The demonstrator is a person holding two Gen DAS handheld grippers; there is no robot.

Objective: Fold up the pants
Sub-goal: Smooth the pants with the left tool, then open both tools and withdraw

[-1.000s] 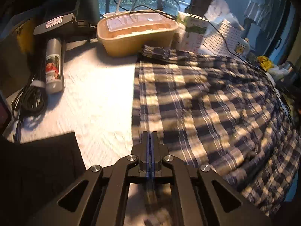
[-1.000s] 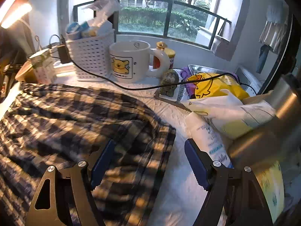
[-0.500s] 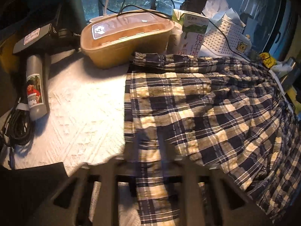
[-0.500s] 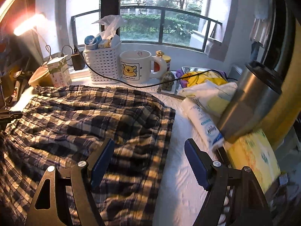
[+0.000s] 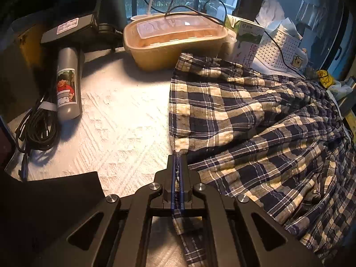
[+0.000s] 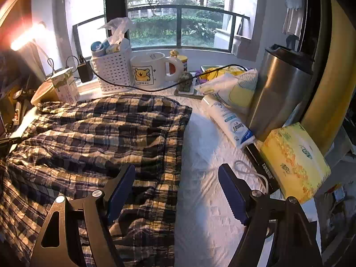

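The pants run off the lower right frame edge; their hem disappears between the left gripper's closed fingers.

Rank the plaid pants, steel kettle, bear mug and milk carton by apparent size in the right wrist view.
1. plaid pants
2. steel kettle, though it sits nearer the camera
3. bear mug
4. milk carton

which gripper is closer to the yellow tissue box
Right. The right gripper hangs open beside the yellow tissue box, which lies just off its right finger. The left gripper is shut on the plaid pants at their far edge.
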